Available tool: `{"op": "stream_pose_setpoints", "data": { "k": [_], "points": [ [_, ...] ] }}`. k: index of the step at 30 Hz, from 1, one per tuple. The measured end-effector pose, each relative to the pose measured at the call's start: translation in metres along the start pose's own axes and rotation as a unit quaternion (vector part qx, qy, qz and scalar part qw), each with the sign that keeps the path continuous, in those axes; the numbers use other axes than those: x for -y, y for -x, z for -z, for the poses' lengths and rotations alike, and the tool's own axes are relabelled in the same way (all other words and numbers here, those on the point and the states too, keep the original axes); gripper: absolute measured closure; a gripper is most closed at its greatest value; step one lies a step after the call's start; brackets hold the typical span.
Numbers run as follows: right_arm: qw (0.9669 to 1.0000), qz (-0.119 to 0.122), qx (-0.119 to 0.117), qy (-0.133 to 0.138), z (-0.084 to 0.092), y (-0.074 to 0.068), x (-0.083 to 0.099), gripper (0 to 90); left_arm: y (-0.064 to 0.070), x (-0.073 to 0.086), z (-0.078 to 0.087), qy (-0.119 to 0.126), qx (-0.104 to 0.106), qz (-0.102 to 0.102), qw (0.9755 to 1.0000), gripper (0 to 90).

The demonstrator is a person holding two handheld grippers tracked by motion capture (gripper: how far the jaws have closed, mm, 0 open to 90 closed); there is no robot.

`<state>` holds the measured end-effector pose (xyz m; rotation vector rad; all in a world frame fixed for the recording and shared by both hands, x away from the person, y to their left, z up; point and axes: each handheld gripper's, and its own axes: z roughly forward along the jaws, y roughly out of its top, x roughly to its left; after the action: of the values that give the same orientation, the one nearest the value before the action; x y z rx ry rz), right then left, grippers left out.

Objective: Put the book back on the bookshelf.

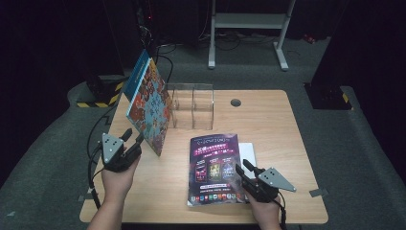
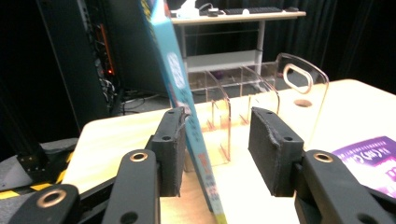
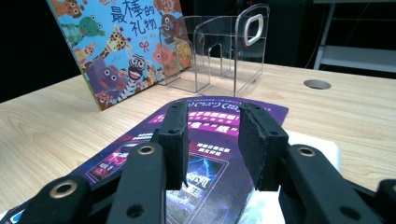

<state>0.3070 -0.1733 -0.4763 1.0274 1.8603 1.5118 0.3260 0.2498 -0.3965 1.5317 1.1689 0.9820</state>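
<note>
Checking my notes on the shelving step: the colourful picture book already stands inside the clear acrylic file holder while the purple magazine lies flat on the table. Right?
Not quite. In the high view the picture book stands tilted beside the clear acrylic file holder, outside it. The purple magazine does lie flat on the table.

Overhead view; two close gripper views

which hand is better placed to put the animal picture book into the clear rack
Left. Its tongs straddle the upright picture book beside the clear rack; the right tongs hover over the purple magazine.
</note>
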Motion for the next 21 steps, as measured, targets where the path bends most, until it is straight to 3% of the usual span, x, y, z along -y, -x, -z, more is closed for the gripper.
{"op": "stream_pose_setpoints", "data": {
  "k": [12, 21],
  "points": [
    [1.0000, 0.002, -0.002, -0.004, -0.001, -0.001, 0.001, 62.9, 0.014, 0.024, -0.006, -0.045, 0.032, -0.012, 0.9984, 49.1],
    [1.0000, 0.003, -0.001, -0.008, -0.001, -0.001, 0.002, 62.8, 0.035, 0.047, -0.017, -0.086, 0.068, -0.025, 0.9937, 44.0]
  ]
}}
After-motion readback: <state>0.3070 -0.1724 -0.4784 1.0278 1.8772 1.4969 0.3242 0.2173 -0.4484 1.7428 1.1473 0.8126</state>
